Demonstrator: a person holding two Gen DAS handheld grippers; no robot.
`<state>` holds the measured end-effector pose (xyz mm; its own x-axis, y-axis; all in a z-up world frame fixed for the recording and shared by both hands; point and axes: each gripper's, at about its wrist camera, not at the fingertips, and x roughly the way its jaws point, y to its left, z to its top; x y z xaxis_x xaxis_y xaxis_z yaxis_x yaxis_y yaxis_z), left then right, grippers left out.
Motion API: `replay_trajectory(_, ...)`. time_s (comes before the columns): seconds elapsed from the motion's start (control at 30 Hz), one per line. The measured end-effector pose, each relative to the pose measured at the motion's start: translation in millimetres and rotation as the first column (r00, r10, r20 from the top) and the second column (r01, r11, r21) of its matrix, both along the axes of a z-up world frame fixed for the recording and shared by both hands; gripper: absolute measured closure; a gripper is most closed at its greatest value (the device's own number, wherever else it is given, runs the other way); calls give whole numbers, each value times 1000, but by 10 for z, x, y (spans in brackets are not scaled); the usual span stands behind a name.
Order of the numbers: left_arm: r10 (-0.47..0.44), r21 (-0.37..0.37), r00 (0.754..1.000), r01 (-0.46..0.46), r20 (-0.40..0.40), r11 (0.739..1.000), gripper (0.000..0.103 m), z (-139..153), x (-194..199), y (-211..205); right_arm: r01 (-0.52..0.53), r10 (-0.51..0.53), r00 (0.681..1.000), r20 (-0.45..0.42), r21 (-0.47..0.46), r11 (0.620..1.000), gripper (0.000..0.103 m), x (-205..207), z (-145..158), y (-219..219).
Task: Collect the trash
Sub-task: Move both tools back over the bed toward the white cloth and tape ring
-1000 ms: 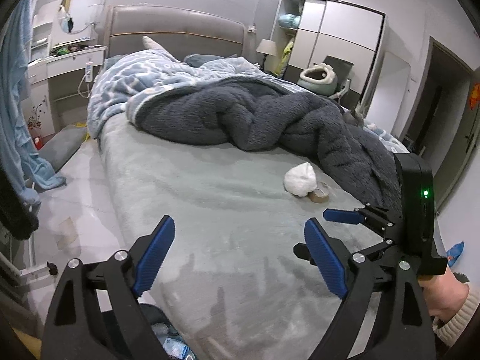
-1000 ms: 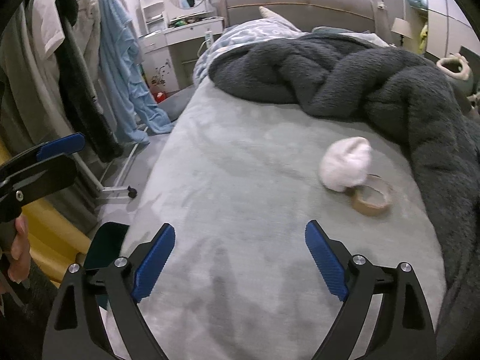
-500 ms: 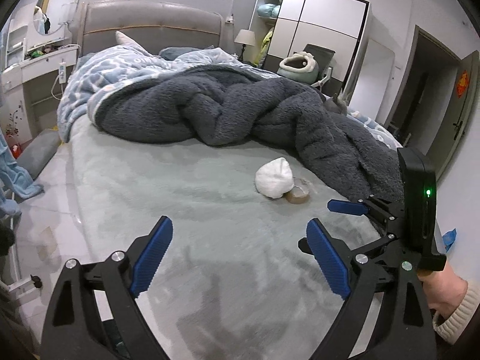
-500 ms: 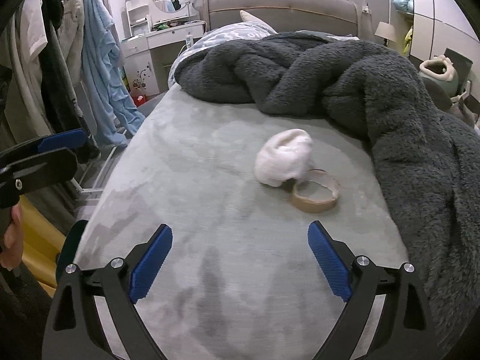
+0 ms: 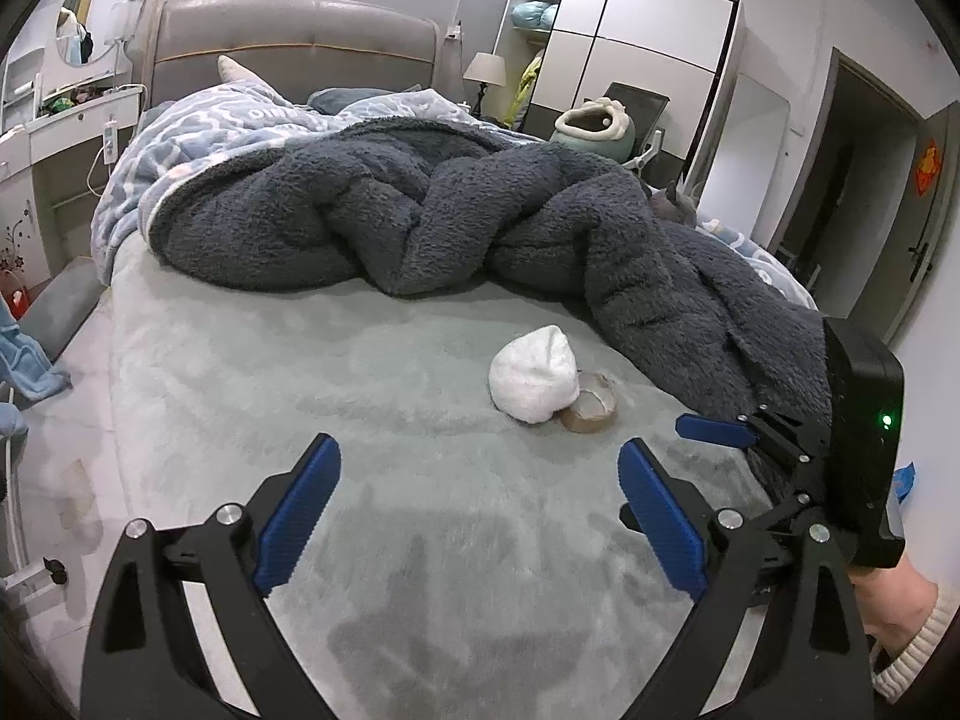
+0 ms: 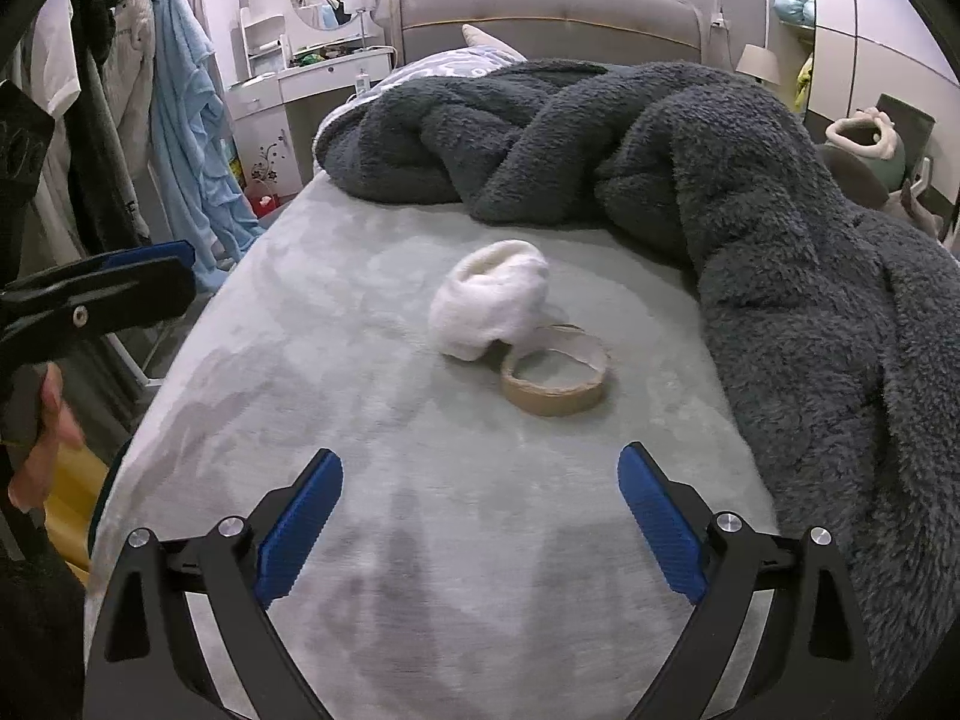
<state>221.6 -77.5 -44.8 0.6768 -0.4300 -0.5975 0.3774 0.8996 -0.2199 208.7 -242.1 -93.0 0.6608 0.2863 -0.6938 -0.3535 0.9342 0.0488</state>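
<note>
A crumpled white wad [image 6: 489,297] lies on the grey-green bed sheet [image 6: 420,480], touching an empty brown cardboard tape ring [image 6: 555,375] just in front of it. Both also show in the left wrist view, the wad [image 5: 534,372] and the ring [image 5: 591,402]. My right gripper [image 6: 480,510] is open and empty, low over the sheet, a short way before the ring. My left gripper [image 5: 477,501] is open and empty, farther back over the sheet. The right gripper also shows at the right of the left wrist view [image 5: 720,450].
A heaped dark grey fleece blanket [image 6: 750,210] covers the far and right side of the bed. The headboard [image 5: 288,42] is behind. Clothes hang on a rack [image 6: 120,90] left of the bed. A wardrobe [image 5: 630,60] and a door [image 5: 840,150] stand to the right.
Both grippers have moved forward toward the wad and tape ring, which look nearer and more centred. Both stay open and empty.
</note>
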Motion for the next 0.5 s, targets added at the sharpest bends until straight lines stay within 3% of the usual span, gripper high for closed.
replay_trajectory(0.33, -25, -20, 1000, 24, -16, 999, 8, -90, 250, -165, 3, -3, 1000, -2, -9, 1000, 9, 109, -67, -159)
replay_trajectory(0.5, -47, 4, 999, 47, -22, 999, 8, -146, 354, -312, -3, 3, 1000, 3, -27, 1000, 9, 142, -116, -189)
